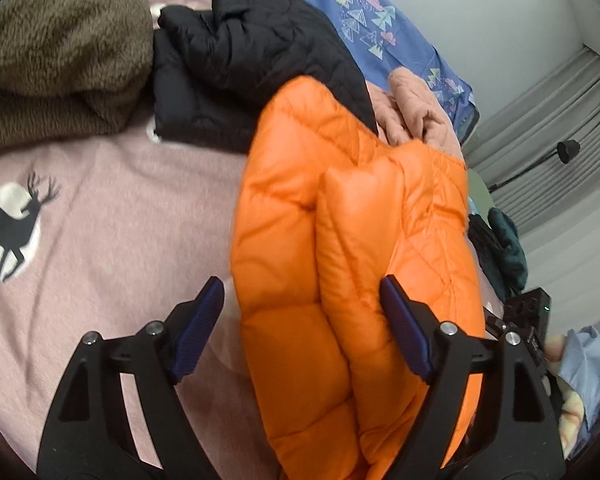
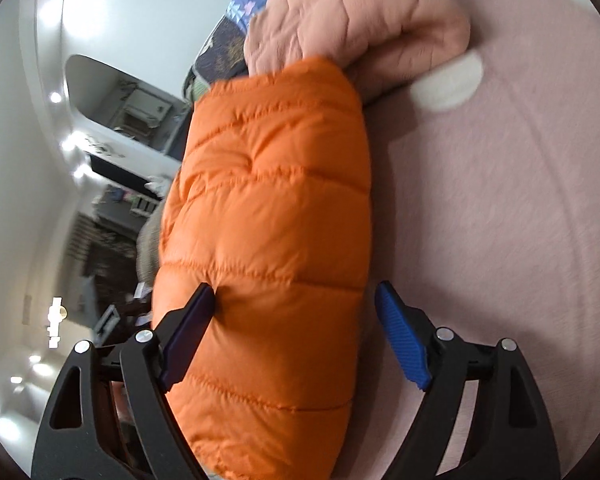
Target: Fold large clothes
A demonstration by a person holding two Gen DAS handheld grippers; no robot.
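Two grippers, both spread wide around one orange puffer jacket [image 1: 352,248]: left gripper [image 1: 302,328] at lower centre of its view, right gripper [image 2: 296,334] likewise, one pad denting the padding, neither clamped. The jacket, doubled over, sits on the pink bed cover [image 1: 112,208]. Looks like mid-fold; next probably close on the bundle and lay it flat. Behind: one black jacket [image 1: 240,68], one brown fleece [image 1: 56,48], one pink quilted garment [image 2: 360,16].

Bright, even indoor light; ceiling spotlights [image 2: 56,97] glare at far left. The orange down jacket [image 2: 272,216] throws a soft shadow on the bed. Edges bend and blur.
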